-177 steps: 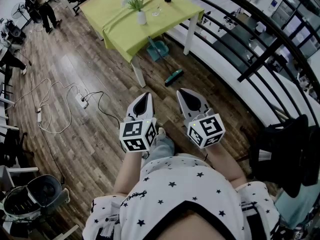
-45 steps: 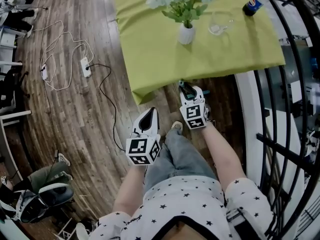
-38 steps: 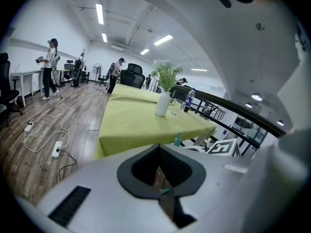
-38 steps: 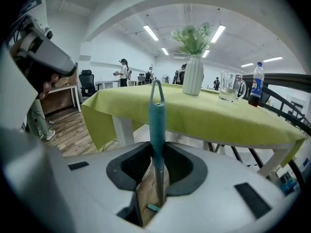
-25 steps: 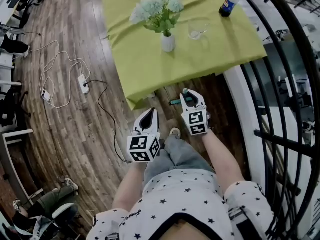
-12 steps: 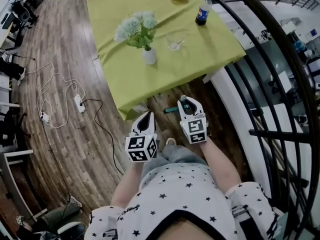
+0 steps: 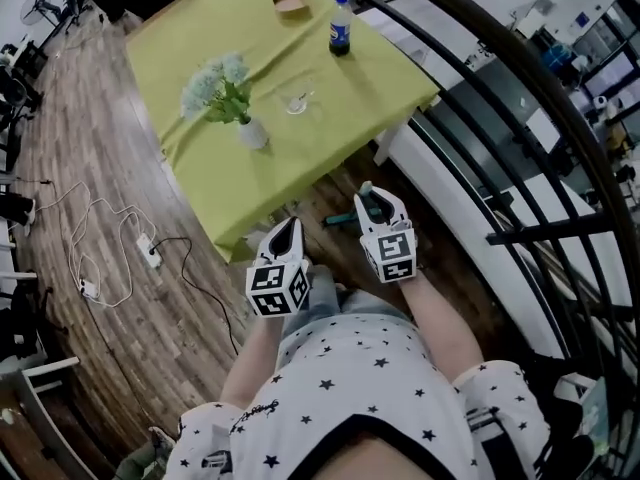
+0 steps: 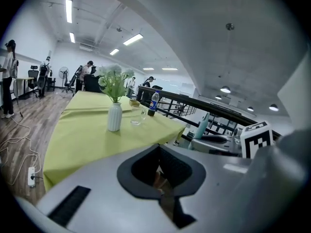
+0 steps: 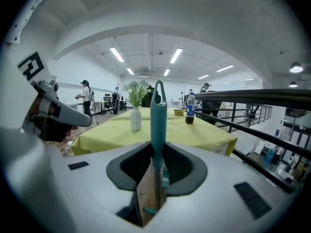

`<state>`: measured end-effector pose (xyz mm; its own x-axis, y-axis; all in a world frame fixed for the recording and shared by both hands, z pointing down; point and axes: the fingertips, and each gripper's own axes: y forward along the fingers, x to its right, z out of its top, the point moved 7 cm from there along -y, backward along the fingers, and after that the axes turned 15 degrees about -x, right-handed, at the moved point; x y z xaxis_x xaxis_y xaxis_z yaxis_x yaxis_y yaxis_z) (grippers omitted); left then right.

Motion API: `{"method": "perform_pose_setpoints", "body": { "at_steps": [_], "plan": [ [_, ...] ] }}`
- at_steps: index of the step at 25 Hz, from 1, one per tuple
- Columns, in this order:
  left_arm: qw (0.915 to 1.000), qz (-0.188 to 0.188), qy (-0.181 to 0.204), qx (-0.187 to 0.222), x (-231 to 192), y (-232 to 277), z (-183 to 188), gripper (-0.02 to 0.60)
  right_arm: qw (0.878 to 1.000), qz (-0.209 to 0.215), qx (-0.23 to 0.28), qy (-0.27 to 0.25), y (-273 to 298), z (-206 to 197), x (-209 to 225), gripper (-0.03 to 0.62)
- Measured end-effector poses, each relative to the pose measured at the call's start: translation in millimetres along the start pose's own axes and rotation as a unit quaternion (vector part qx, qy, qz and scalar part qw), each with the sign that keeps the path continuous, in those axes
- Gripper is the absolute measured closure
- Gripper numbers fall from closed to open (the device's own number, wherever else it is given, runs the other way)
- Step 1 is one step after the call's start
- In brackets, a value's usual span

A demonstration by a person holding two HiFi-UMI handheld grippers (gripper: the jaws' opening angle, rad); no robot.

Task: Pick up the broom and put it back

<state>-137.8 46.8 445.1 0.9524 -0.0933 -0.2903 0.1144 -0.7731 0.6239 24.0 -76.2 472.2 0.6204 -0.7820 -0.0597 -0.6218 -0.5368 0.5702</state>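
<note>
The broom is a teal stick with a hanging hole at its top. It stands upright between the jaws of my right gripper, which is shut on it. From the head view the right gripper hovers over the wooden floor beside the table's near corner. The broom's teal tip pokes out past its fingers, and a teal piece shows lower to the left. My left gripper hangs beside it near the cloth's edge, its fingertips together with nothing held. In its own view the left gripper shows only a thin slit.
A table with a yellow-green cloth stands ahead, bearing a white vase of flowers, a glass, a cola bottle and a small bowl. A black railing runs along the right. A power strip with cables lies at the left.
Both grippers have come up and away from the floor, the right one carrying the broom. The table now sits farther up and to the left in the head view.
</note>
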Motion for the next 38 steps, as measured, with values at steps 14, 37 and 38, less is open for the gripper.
{"method": "perform_pose_setpoints", "body": {
  "at_steps": [14,37,38],
  "plan": [
    [0.9914,-0.099,0.079,-0.034,60.5,60.4,32.4,0.575,0.991,-0.122,0.011,0.055,-37.6,-8.1,84.5,0.516],
    [0.981,-0.136,0.084,-0.11,113.2,201.1,43.6,0.574,0.978,-0.15,-0.083,0.118,18.3,-84.5,195.9,0.516],
    [0.9806,-0.136,0.085,-0.113,113.3,206.8,43.9,0.575,0.978,-0.15,-0.087,0.12,24.1,-87.5,200.0,0.516]
  ]
}}
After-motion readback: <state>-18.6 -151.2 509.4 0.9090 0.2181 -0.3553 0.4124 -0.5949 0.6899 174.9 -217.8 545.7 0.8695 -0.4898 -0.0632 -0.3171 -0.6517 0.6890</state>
